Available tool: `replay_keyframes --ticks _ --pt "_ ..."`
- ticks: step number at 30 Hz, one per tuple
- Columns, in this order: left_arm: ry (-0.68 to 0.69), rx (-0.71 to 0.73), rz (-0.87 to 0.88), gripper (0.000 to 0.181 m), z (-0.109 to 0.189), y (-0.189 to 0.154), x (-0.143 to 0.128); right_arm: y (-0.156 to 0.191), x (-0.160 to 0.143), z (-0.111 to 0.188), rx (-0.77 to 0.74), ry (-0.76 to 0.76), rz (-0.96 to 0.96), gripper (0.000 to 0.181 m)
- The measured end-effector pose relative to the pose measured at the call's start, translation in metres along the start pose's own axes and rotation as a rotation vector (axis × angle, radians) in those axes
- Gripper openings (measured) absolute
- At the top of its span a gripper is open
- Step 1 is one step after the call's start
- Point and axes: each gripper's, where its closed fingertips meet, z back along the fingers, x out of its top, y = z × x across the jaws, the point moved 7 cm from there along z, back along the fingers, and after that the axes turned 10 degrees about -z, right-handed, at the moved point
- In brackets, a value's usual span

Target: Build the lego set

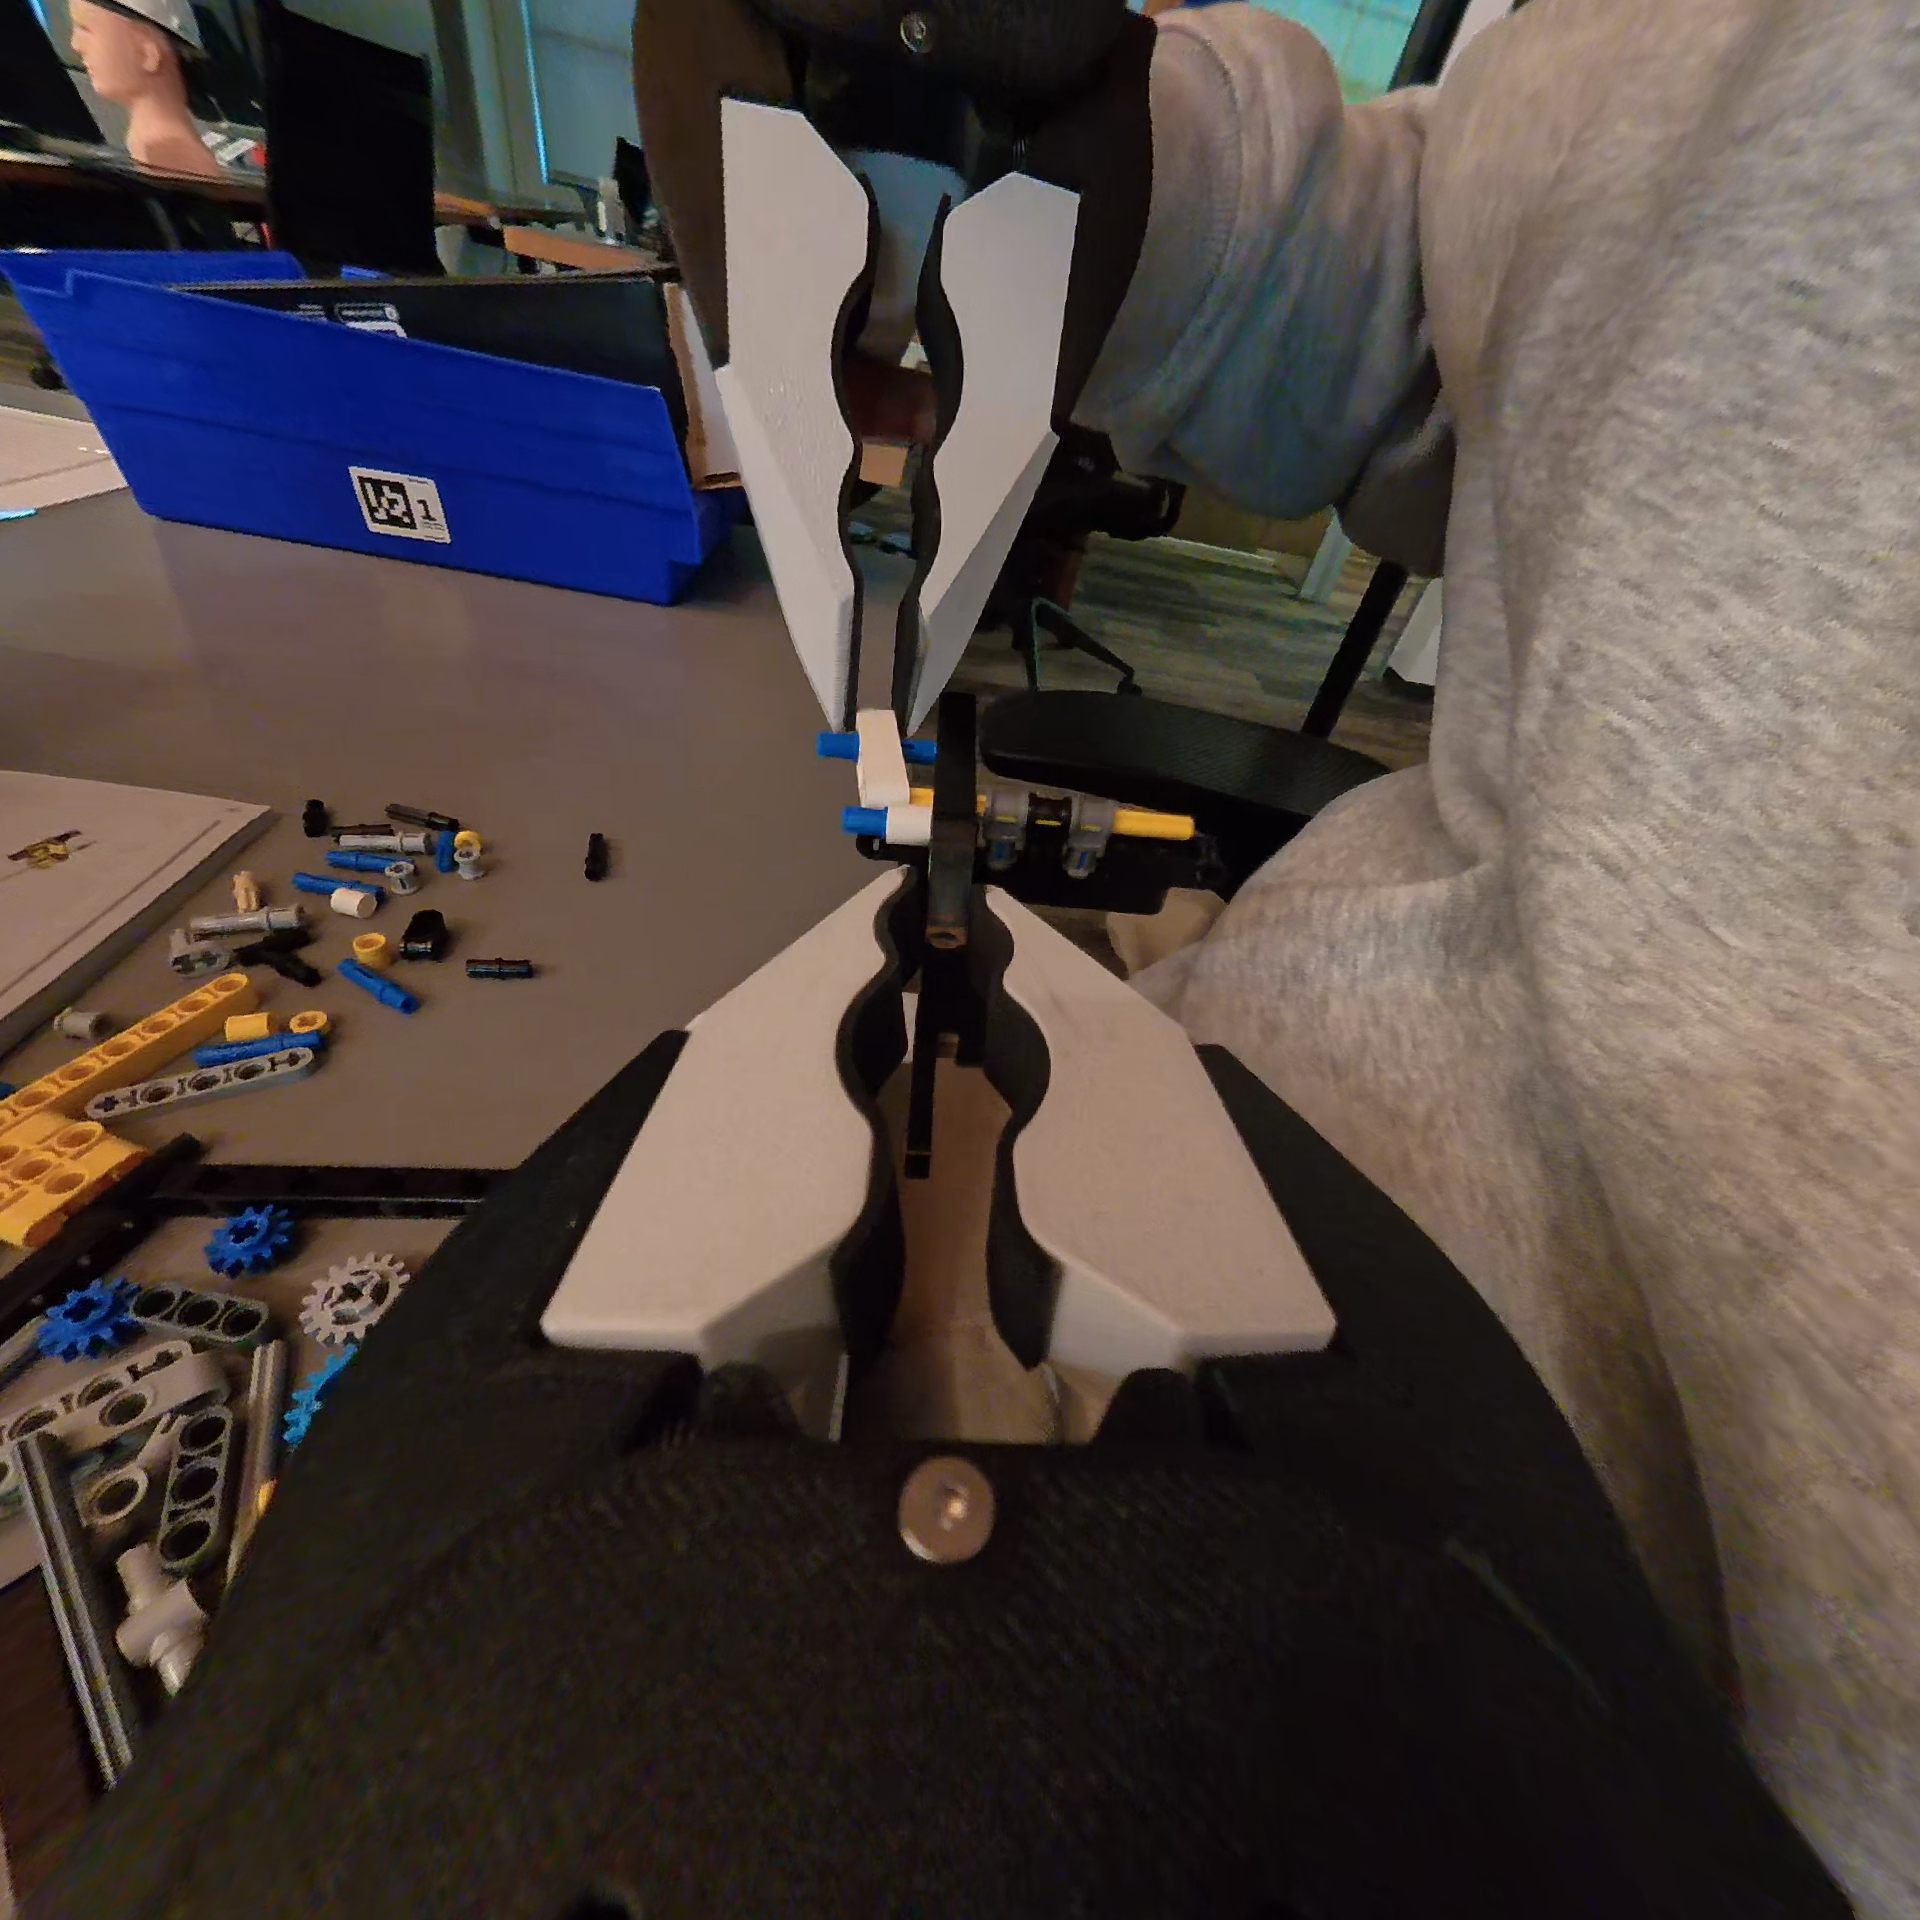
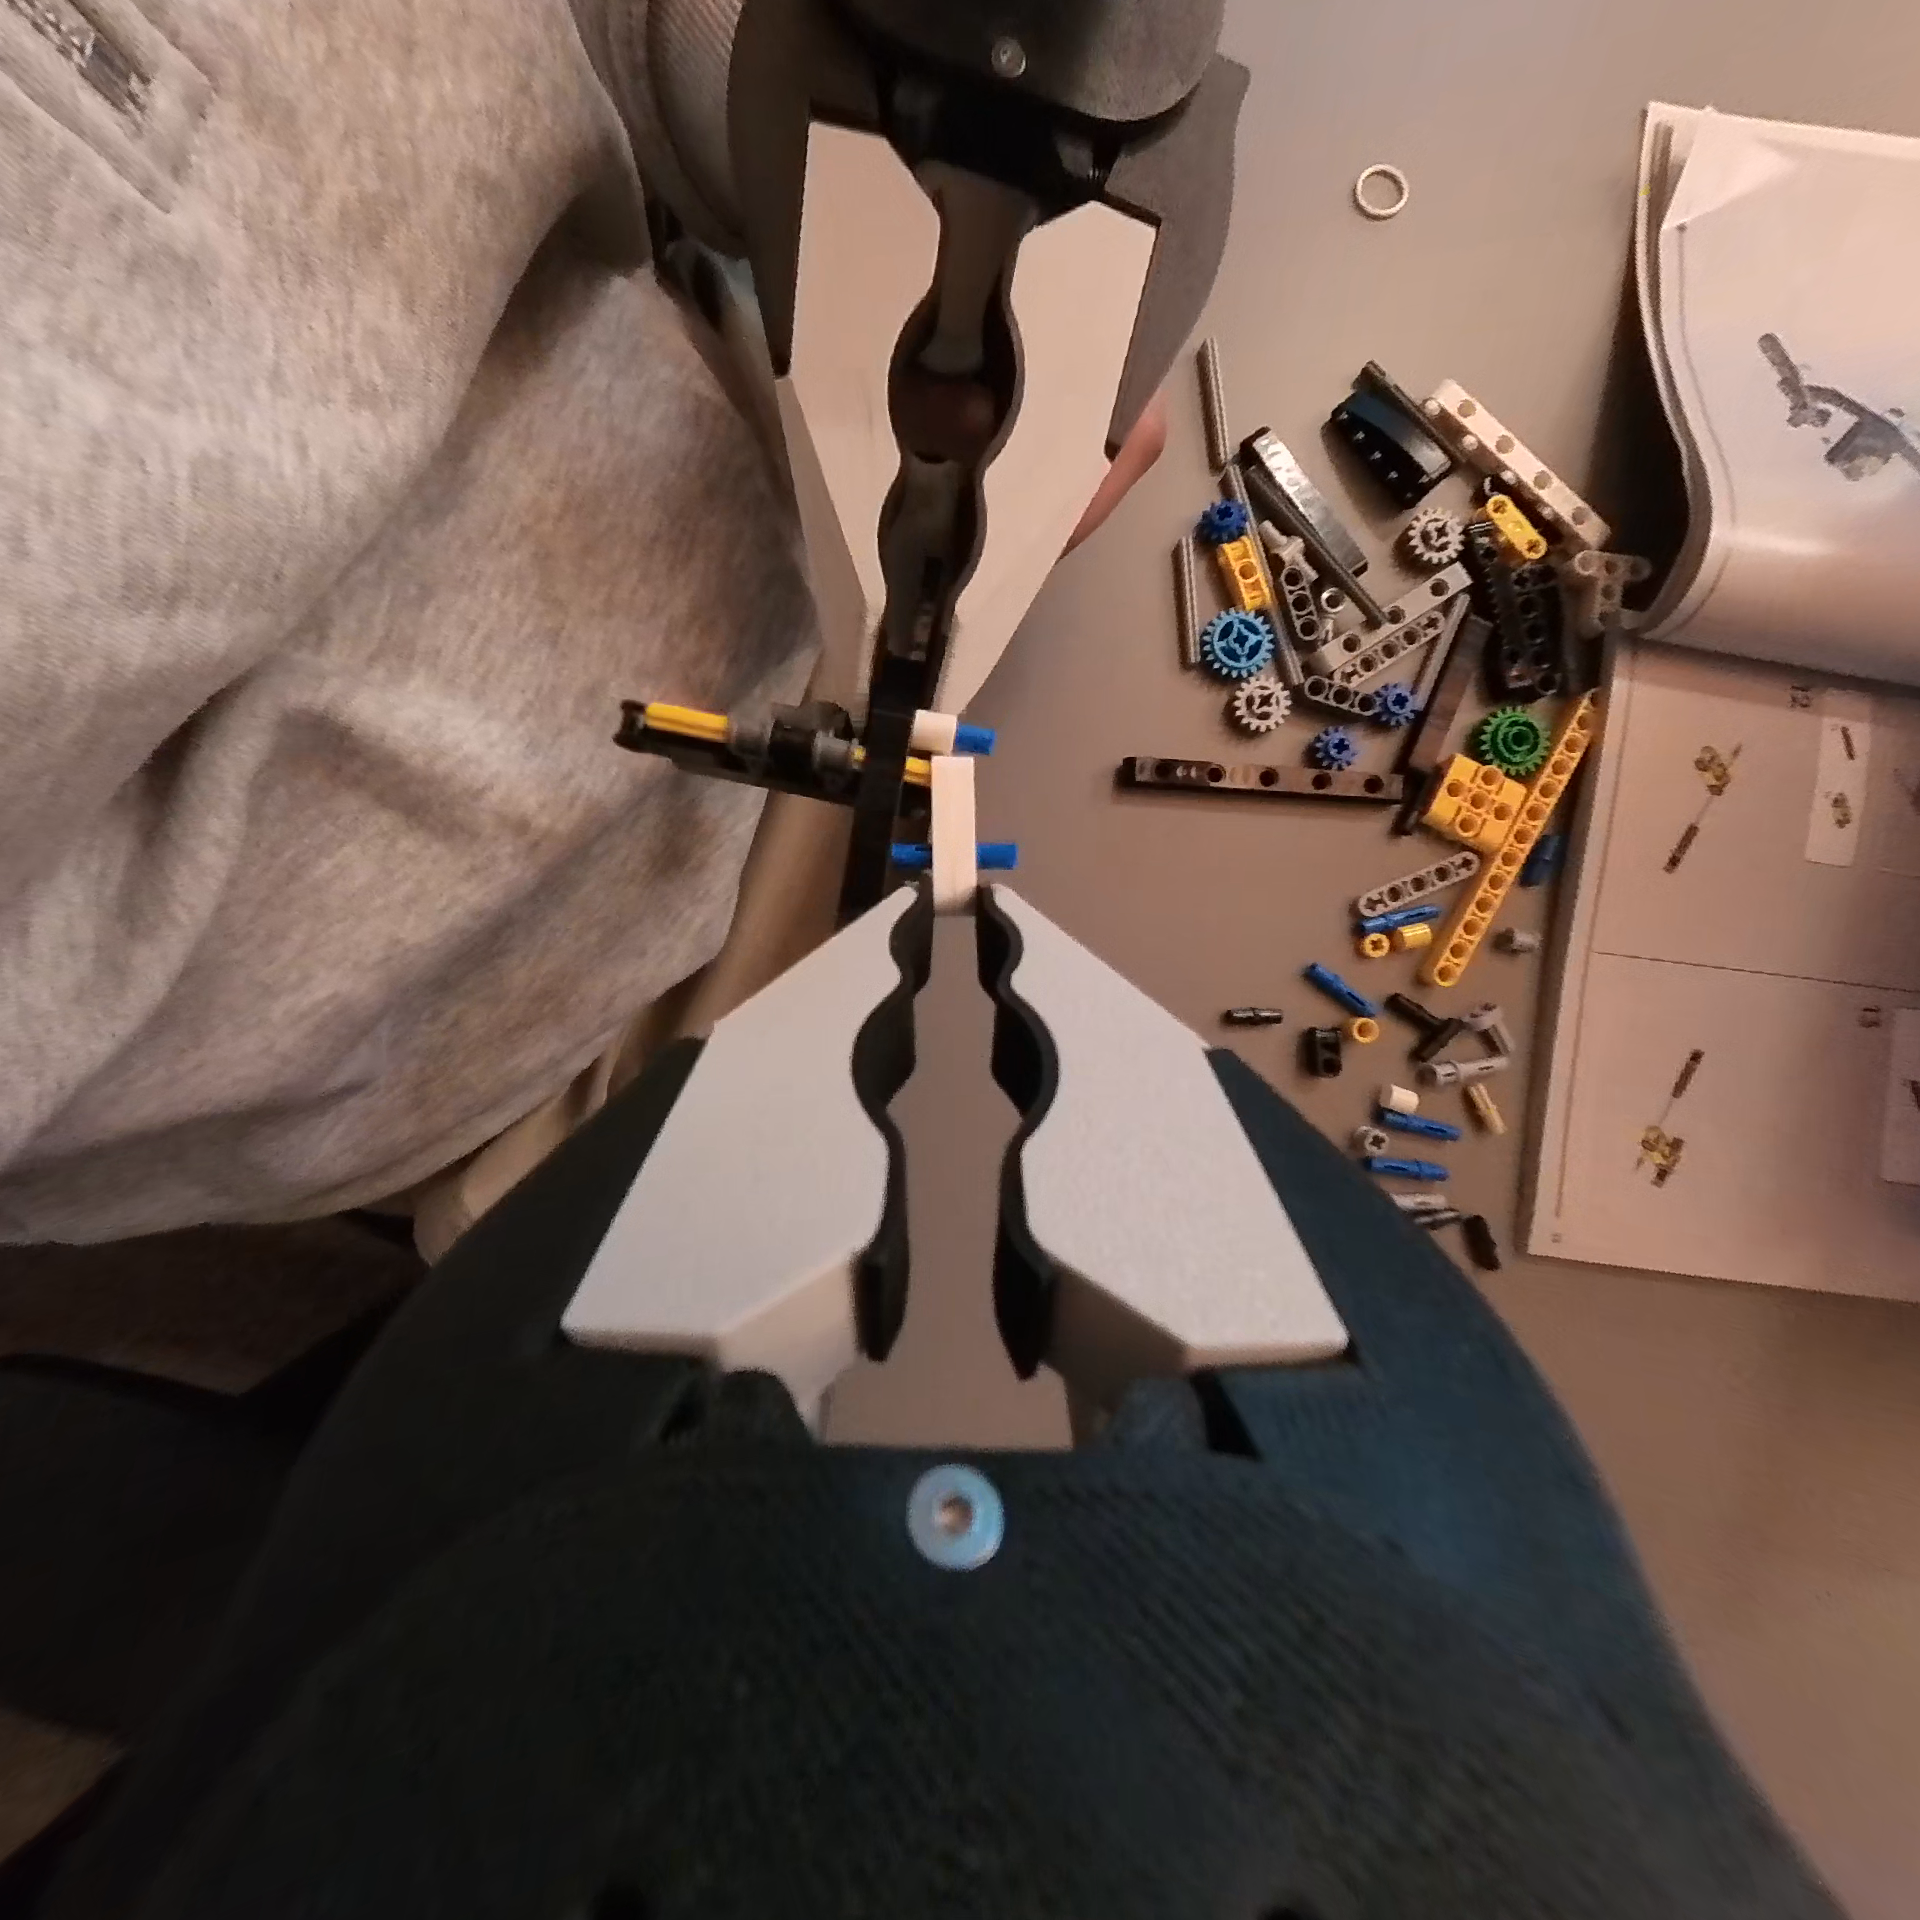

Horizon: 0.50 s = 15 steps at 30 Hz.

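Over the table edge, close to the grey sweatshirt (image 1: 1662, 727), we hold the work in mid-air between both tools. Going left to right in the left wrist view: the loose parts pile (image 1: 208, 1039) and the instruction booklet (image 1: 94, 883) lie on the grey table (image 1: 520, 675), with a blue bin (image 1: 364, 416) behind them; then comes the black beam (image 1: 951, 935), standing upright, and on our far right the yellow axle (image 1: 1153, 826) sticking out sideways through grey connectors.

Our left gripper (image 1: 948, 914) is nearly closed, its jaws pinching the lower part of the black beam, whose long axis runs along our fingers. Our right gripper (image 2: 951, 904) comes in from the opposite side, tip to tip, and is closed to a narrow slot on the end of the white liftarm (image 2: 953, 831). That liftarm carries a blue pin (image 2: 997, 854) and lies parallel to the beam, just beside it on the table-facing side.

We judge the coming move to be a short sideways push: the right gripper presses the liftarm's pin across into the beam while the left braces. Whether the pin is already seated we cannot tell.
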Motion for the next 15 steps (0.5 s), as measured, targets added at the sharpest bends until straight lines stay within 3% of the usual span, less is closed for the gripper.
replay_keyframes --ticks 10,15 --pt "0.014 0.02 0.021 0.006 -0.002 0.003 -0.003 -0.008 -0.005 -0.003 0.025 0.008 -0.041 0.006" --pt "0.021 0.09 0.061 0.005 -0.002 0.013 -0.004 -0.025 -0.02 0.002 -0.094 -0.049 -0.112 0.006"
